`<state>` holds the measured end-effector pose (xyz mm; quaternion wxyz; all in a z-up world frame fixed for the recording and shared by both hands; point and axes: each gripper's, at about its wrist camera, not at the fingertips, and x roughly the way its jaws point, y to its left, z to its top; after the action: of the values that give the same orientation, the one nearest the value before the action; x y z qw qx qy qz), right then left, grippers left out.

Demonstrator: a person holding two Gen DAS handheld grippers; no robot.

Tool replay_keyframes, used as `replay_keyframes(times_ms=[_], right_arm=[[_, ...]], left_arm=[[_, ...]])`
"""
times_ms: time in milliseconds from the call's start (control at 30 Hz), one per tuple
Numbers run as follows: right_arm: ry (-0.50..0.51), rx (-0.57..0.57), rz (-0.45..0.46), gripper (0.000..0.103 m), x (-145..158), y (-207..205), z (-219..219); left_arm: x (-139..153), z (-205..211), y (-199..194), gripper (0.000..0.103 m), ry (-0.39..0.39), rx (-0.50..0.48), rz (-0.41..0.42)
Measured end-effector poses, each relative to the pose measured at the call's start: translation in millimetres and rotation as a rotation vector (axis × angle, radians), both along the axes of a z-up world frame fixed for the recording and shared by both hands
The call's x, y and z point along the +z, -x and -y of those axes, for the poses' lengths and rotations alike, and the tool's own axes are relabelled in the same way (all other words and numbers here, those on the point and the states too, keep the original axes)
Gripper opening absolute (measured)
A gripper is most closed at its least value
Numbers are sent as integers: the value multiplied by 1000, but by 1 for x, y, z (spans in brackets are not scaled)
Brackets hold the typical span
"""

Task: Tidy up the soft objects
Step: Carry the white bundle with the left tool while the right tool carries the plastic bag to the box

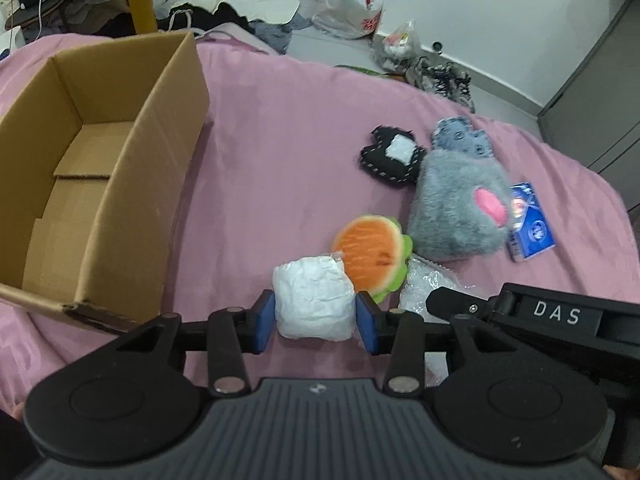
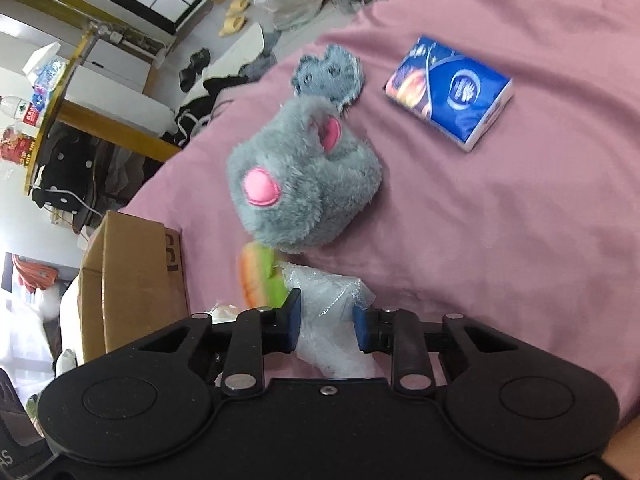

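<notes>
Box (image 1: pixel 100 184) stands open to the left of my left tool (image 1: pixel 316 322), which pinches a white bundle (image 1: pixel 314 300) above the bed (image 1: pixel 280 140). My right tool (image 2: pixel 326 326) pinches a clear bag (image 2: pixel 332 320), farther from it.

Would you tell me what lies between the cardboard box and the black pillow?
Only bare pink bedsheet separates the box from the black pillow; the left wrist view shows it.

Cardboard box (image 1: pixel 100 168) sits left on the bed (image 1: pixel 280 140) — plush toy (image 1: pixel 460 208) right, tissue pack (image 1: pixel 530 220) beyond it.
</notes>
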<state>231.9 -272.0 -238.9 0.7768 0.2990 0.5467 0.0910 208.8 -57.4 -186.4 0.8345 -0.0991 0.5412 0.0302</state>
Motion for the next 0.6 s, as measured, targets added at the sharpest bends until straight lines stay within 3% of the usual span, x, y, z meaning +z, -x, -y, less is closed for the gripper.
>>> replay_keyframes(times_ms=[200,600], right_arm=[[22,2,88,25,29,13,0],[48,-51,174,25,65,37,2]], left_arm=[[30,-3,14,42,3,-23,71],[76,-22,45,42,-3,-5,156]])
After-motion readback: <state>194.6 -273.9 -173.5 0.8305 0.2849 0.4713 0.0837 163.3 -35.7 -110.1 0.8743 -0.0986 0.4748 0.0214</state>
